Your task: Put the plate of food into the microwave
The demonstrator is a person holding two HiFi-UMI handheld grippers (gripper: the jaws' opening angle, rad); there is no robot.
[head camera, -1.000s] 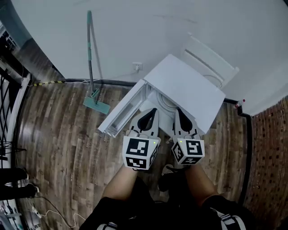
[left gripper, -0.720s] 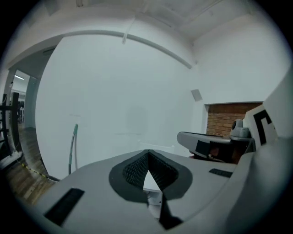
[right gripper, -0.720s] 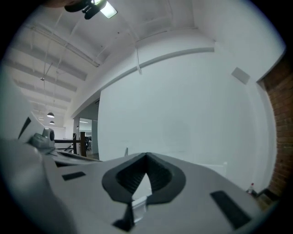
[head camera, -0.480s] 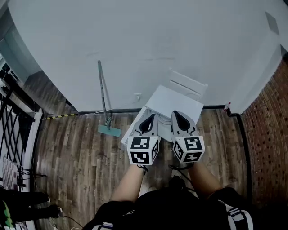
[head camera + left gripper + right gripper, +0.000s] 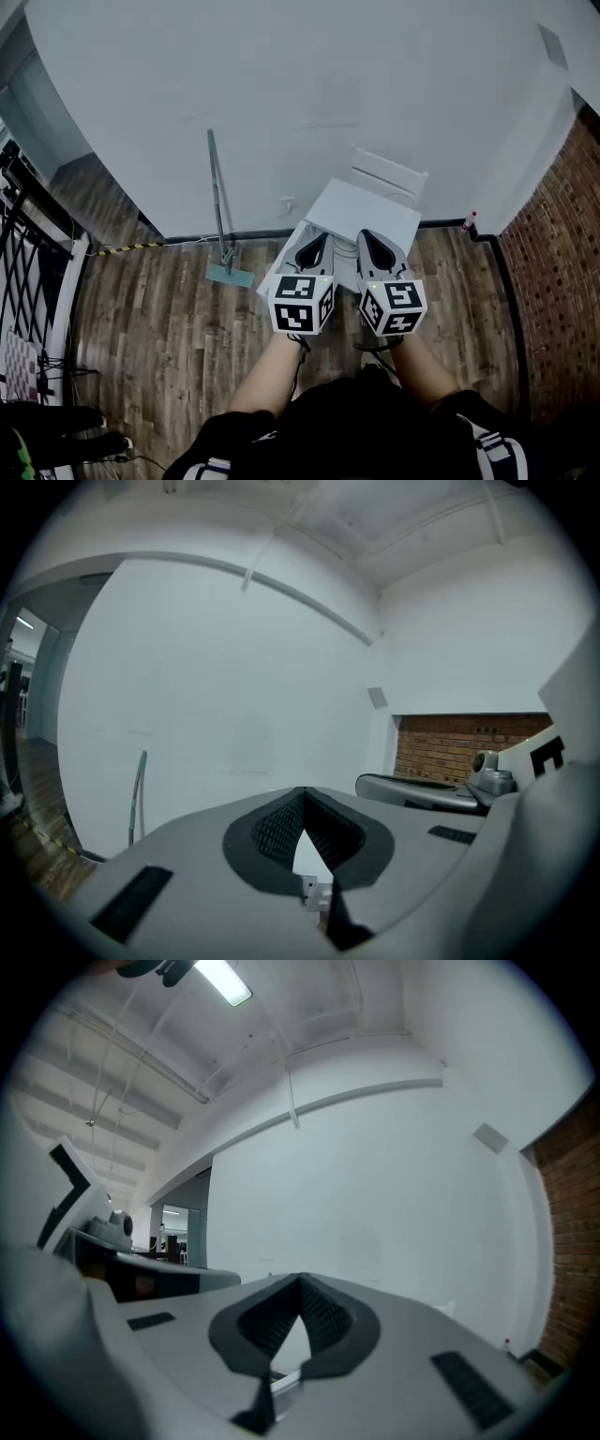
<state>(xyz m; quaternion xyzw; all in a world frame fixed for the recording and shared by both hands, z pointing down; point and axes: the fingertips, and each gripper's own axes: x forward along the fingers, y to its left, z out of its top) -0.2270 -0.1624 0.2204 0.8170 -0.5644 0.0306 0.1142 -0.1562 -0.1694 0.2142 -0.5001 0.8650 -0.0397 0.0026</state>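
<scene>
Here, from the head camera, I hold two tongs side by side above a wooden floor (image 5: pixel 159 319). The left tongs (image 5: pixel 314 246) and the right tongs (image 5: pixel 375 246) each carry one marker cube, and both point toward 12 o'clock at a pale wall (image 5: pixel 281 84). Both are clenched on nothing. In the left gripper view the ribbed pads (image 5: pixel 279 829) of the left tongs (image 5: pixel 303 794) meet at their tips, with only wall showing through the small gap behind them. The right gripper view shows the right tongs (image 5: pixel 300 1281) shut the same way.

The one microwave (image 5: pixel 366 211), a white box, sits on the floor at 12 o'clock, partly under the tongs' tips and backed close to the wall. Its long axis runs from about 10 o'clock to about 4 o'clock. Its front faces back toward me, between 6 and 7 o'clock. Its door (image 5: pixel 274 272) stands open at the 9 o'clock end. I cannot make out the plate of food, because the tongs cover the microwave's opening.

One mop (image 5: pixel 217 202) leans against the wall at 10 o'clock, with its head on the floor. One wall socket (image 5: pixel 287 202) sits low on the wall between the mop and the microwave. One small bottle (image 5: pixel 469 222) stands at 2 o'clock at the foot of the wall, where a brick wall (image 5: pixel 553 281) begins. One black rack (image 5: pixel 28 253) lines the 9 o'clock edge.
</scene>
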